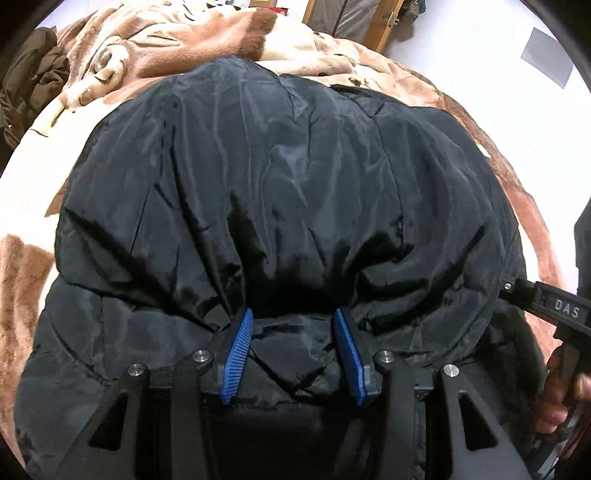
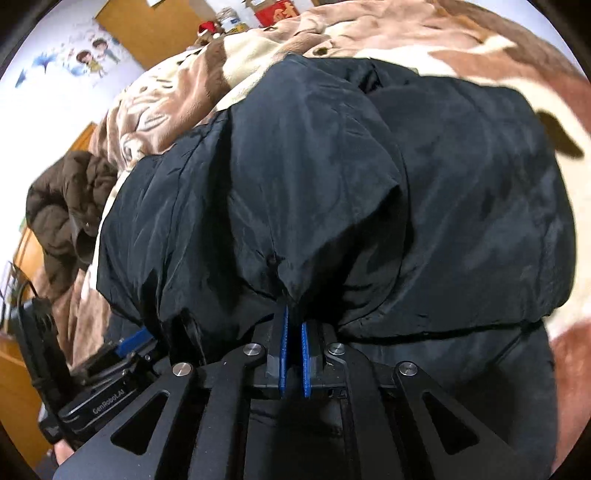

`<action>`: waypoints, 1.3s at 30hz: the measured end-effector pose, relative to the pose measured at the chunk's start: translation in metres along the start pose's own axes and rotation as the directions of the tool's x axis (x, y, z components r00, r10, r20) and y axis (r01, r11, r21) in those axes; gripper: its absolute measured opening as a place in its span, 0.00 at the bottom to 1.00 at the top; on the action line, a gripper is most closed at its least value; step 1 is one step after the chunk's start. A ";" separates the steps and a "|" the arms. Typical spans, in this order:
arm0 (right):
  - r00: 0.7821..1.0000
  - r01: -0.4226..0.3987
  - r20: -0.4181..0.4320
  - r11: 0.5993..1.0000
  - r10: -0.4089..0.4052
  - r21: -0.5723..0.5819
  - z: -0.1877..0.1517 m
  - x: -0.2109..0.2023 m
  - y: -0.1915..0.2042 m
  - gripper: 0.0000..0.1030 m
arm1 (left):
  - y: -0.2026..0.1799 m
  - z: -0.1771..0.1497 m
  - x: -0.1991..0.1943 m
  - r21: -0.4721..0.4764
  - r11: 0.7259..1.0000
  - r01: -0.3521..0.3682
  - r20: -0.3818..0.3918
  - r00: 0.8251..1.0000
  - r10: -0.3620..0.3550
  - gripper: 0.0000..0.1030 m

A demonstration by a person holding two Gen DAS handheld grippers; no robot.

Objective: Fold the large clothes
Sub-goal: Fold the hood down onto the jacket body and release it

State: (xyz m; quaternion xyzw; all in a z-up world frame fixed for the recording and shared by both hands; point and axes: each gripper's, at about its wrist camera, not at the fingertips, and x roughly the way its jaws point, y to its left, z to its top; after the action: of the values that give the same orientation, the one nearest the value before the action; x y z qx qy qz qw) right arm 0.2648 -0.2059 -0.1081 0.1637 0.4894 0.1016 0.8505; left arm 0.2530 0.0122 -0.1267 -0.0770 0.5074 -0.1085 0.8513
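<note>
A large black padded jacket point(image 1: 280, 192) lies folded over on a brown and cream plush blanket point(image 1: 207, 40). My left gripper point(image 1: 293, 314) hovers at the near edge of the upper fold, its blue pads point(image 1: 240, 347) wide apart and pressing on nothing. In the right wrist view the jacket point(image 2: 369, 184) bunches to a point at my right gripper point(image 2: 294, 317), whose blue pads stand almost together with a pinch of black fabric at their tips. The right gripper's body point(image 1: 546, 306) and a hand point(image 1: 565, 398) show at the right edge of the left wrist view.
A dark brown coat point(image 2: 62, 206) is heaped at the left side of the bed, also visible as the brown coat point(image 1: 33, 81). Wooden furniture point(image 1: 384, 26) and a white wall stand beyond the blanket point(image 2: 351, 33). The left gripper's body point(image 2: 110, 398) sits low left.
</note>
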 end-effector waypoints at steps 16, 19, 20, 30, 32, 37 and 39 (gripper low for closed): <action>0.977 0.182 0.136 0.974 -0.164 -0.135 0.062 0.007 0.000 0.23 | 0.054 0.081 -0.007 -0.096 0.991 -0.092 0.126 0.987 0.104 0.47; 0.985 0.140 0.118 0.986 -0.130 -0.085 0.052 0.025 -0.028 0.25 | 0.056 0.064 0.013 -0.072 0.995 -0.069 0.124 0.989 0.078 0.48; 0.986 0.125 0.120 0.989 -0.116 -0.073 0.048 0.027 -0.035 0.26 | 0.053 0.059 0.017 -0.053 0.995 -0.079 0.133 0.987 0.086 0.48; 0.965 0.129 0.249 0.979 -0.087 -0.160 0.093 -0.032 0.007 0.28 | 0.041 0.106 -0.033 -0.027 0.998 -0.056 0.241 0.969 0.061 0.47; 0.965 0.124 0.249 0.977 -0.078 -0.175 0.112 -0.022 0.015 0.28 | 0.044 0.129 -0.019 -0.043 0.997 -0.060 0.230 0.971 0.069 0.47; 0.976 0.180 0.158 0.967 -0.152 -0.181 0.141 0.043 0.003 0.28 | 0.043 0.155 0.029 -0.029 0.995 -0.098 0.180 0.978 0.102 0.47; 0.976 0.207 0.111 0.963 -0.190 -0.171 0.134 0.069 -0.016 0.28 | 0.045 0.148 0.050 -0.020 0.994 -0.111 0.163 0.980 0.113 0.47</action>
State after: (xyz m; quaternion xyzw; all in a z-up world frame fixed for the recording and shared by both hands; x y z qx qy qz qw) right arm 0.4153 -0.2220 -0.1066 0.0404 0.4518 0.0521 0.8897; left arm 0.4112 0.0452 -0.1092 -0.0616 0.4397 -0.0510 0.8946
